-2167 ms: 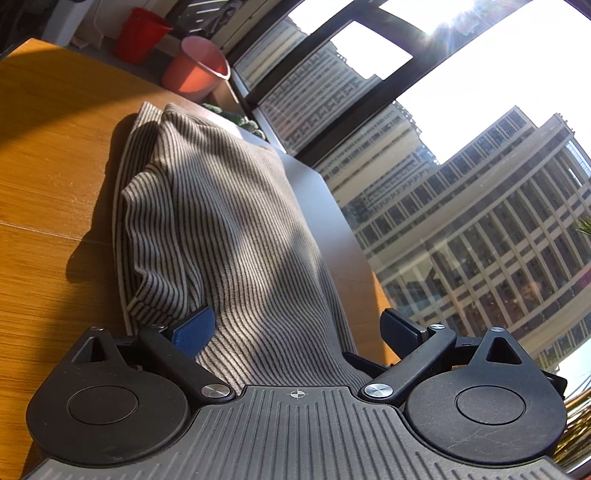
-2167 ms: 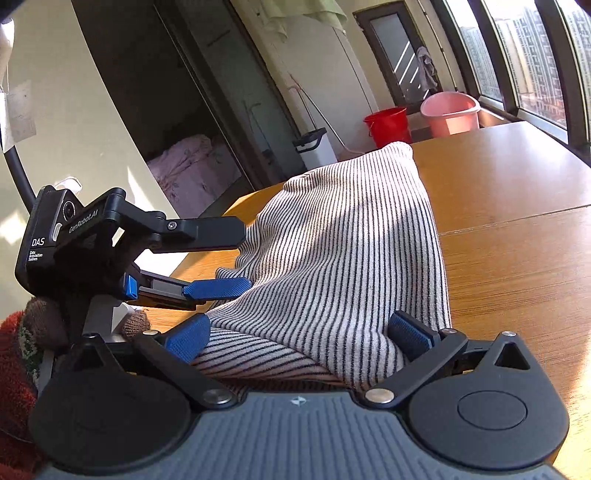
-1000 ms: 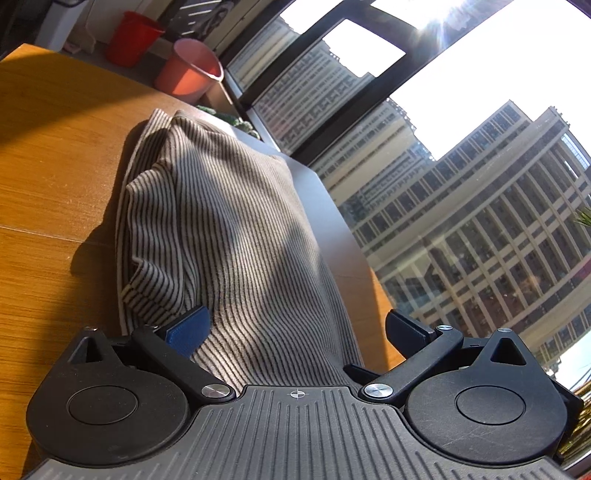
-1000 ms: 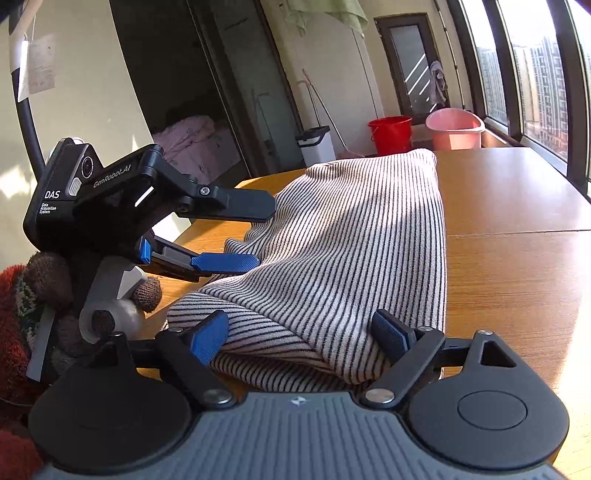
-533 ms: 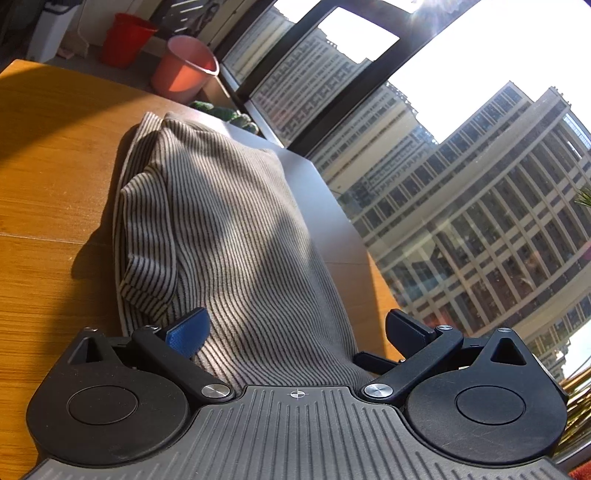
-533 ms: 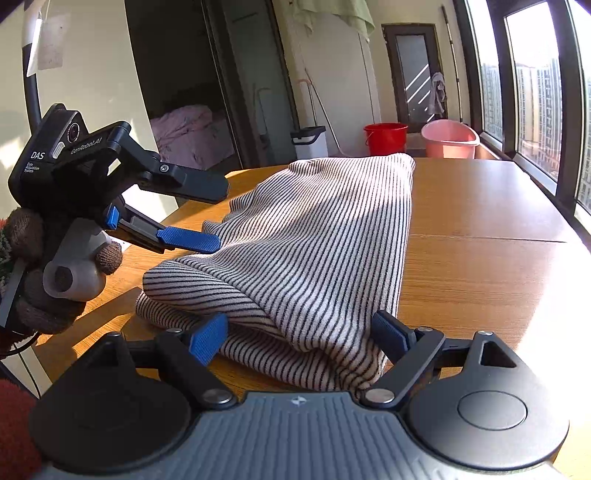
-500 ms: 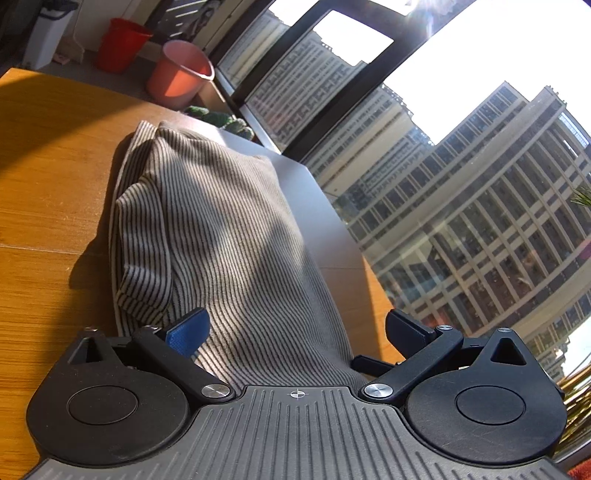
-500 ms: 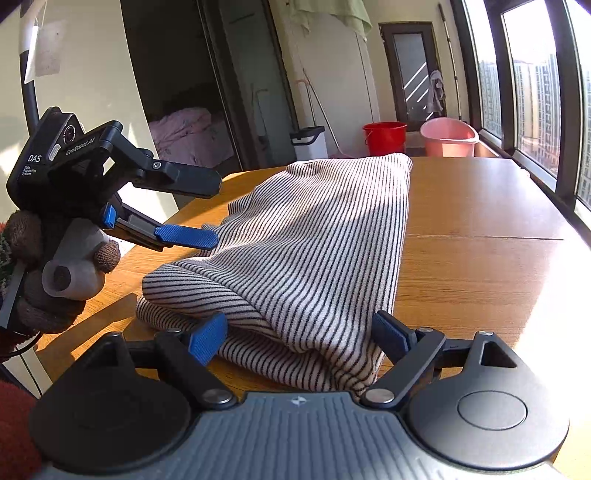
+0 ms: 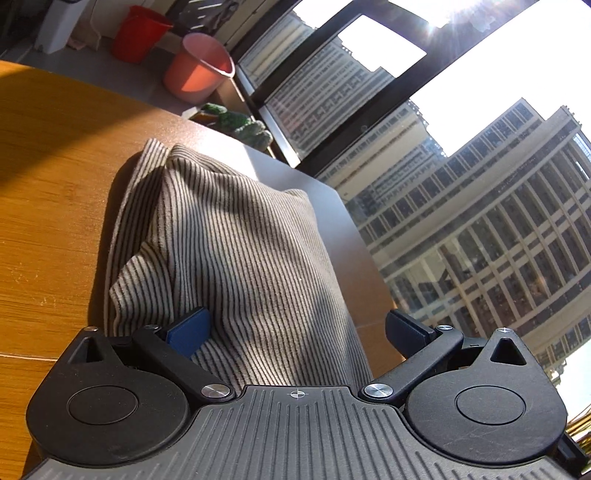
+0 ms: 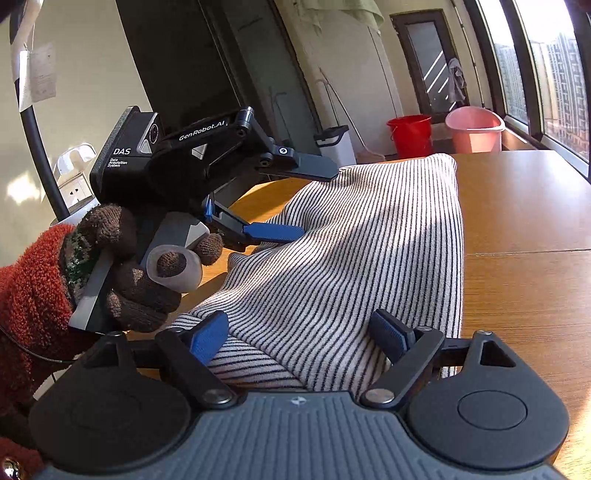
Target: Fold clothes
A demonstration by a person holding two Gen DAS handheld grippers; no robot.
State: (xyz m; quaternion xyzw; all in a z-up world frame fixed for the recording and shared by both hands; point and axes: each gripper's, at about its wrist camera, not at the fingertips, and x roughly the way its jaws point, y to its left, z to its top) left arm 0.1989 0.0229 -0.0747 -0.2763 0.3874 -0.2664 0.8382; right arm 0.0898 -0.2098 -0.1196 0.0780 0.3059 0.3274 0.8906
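— On the wooden table (image 9: 44, 206), seen from the left wrist, what lies ahead?

— A folded striped garment (image 9: 236, 258), soft ribbed knit in grey-white with thin dark lines, lumpy at its near left corner. It runs from the far table edge back between the fingers of the left gripper (image 9: 295, 330). Those blue-padded fingers stand spread wide, the left pad touching the cloth, the right one beside its edge.

— Beyond it?

— A pink bucket (image 9: 199, 70) and a red bucket (image 9: 138, 33), both smooth plastic, on the floor by the window.

— And from the right wrist?

— The same striped garment (image 10: 362, 251) lies on the table (image 10: 528, 229), its near end bunched in layers. The right gripper (image 10: 301, 334) is spread too, a pad at each side of the cloth. The left gripper (image 10: 291, 201) shows here, held in a brown knitted glove (image 10: 125, 266), its fingers apart above the garment's left side.

— Any change from half a second ago?

— That left gripper now sits higher and closer to this camera, and the garment's near end has risen from the tabletop.
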